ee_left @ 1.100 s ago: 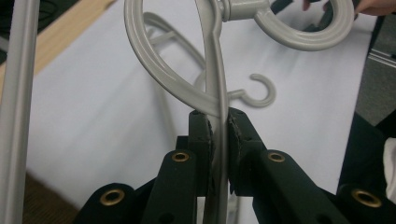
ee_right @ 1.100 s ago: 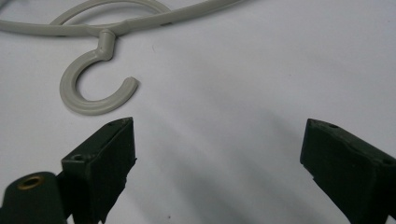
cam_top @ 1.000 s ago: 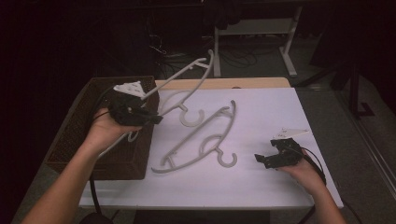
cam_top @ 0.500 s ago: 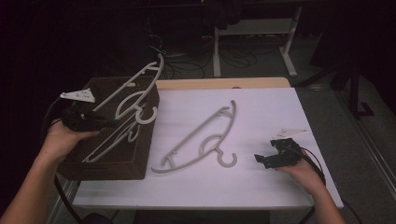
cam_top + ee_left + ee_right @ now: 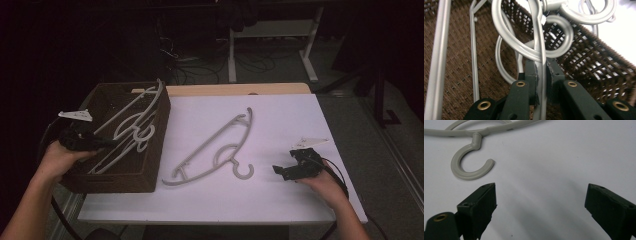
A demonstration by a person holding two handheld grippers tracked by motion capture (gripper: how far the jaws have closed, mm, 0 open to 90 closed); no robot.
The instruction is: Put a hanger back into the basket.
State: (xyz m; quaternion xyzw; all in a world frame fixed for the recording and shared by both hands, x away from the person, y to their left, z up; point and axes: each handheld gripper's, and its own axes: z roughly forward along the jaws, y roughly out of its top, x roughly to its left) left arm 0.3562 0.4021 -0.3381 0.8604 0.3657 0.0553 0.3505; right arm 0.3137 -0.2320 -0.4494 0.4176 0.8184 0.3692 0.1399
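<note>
My left gripper (image 5: 97, 142) reaches over the left rim of a brown woven basket (image 5: 115, 176). It is shut on the thin bar of a grey plastic hanger (image 5: 134, 121) that lies slanted inside the basket. In the left gripper view the pads of my left gripper (image 5: 541, 68) pinch that bar (image 5: 541, 45) just below its hook, with another hanger's hook (image 5: 589, 15) behind it. A second grey hanger (image 5: 215, 145) lies flat on the white table top. My right gripper (image 5: 281, 170) rests open on the table to the right of its hook (image 5: 466, 167), with nothing between the jaws of my right gripper (image 5: 539, 195).
The white table top (image 5: 290, 115) runs from the basket to the right edge, with a wooden strip (image 5: 235, 89) along the far side. Behind the table are a white desk frame (image 5: 310, 55) and floor cables (image 5: 195, 70). The room is dark.
My left hand has carried the gripped hanger leftward and down, from above the basket's far right corner into the basket. My right gripper and the table hanger have not moved.
</note>
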